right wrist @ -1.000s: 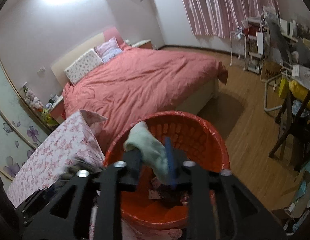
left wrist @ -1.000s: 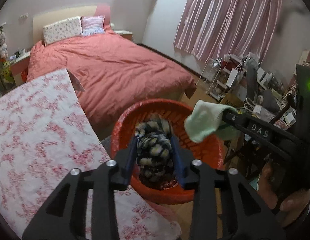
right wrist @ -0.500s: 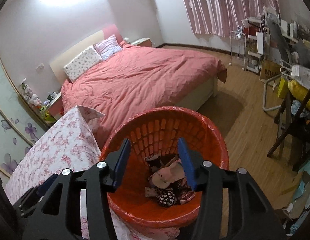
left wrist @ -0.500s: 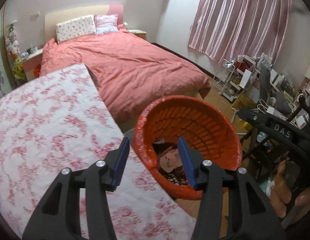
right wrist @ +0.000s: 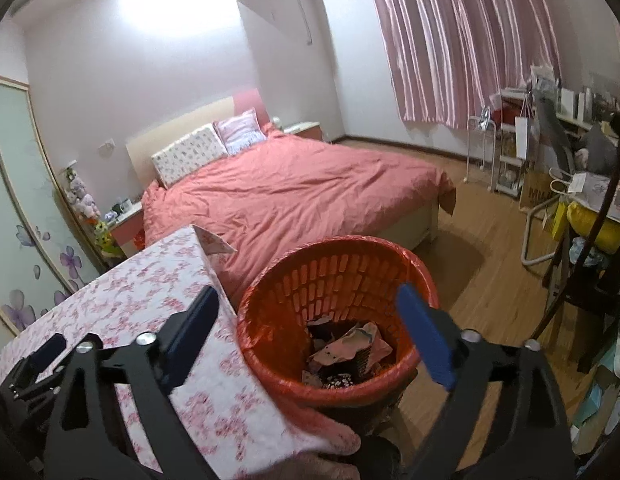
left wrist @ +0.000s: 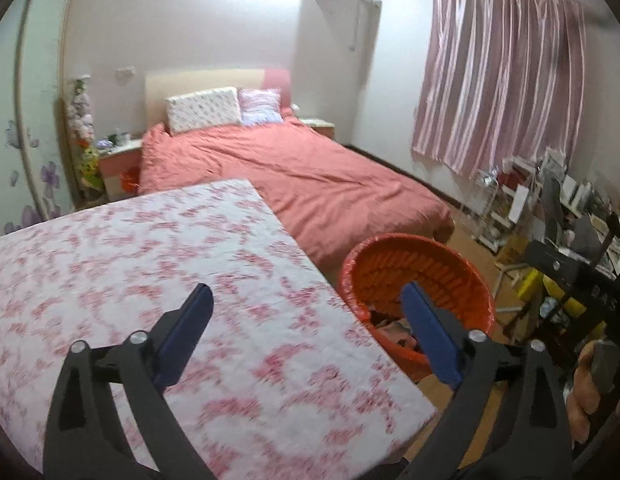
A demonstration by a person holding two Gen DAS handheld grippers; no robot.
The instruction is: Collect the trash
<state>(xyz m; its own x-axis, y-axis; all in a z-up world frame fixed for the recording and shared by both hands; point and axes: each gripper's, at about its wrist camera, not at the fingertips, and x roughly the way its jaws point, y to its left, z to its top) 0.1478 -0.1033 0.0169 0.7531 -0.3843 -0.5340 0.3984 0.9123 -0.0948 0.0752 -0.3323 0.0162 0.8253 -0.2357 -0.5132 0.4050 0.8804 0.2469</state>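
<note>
**Both grippers empty above the trash basket, after the drop**

The left gripper (left wrist: 306, 334) and the right gripper (right wrist: 308, 330) both stand wide, nothing between their blue pads; their jaws have just been opening. The orange basket (right wrist: 390, 280) stands on the wooden floor just beside the corner of the table with its floral cloth (left wrist: 122, 264), in front of the bed (right wrist: 294, 196). Crumpled scraps (right wrist: 350, 350) lie in the basket's bottom, among them a pale pink piece.

A second earlier the left gripper pinched a dark striped bundle and the right a pale green cloth, both over the basket; half a second ago both were already gone from the jaws. The left view has since swung toward the tabletop, leaving the basket to its right.

Judgement: the release looks complete. The step in hand is the withdrawal; it is best done by lifting clear of the rim with jaws kept wide, then scanning table and floor. No further trash shows on the visible cloth.
</note>
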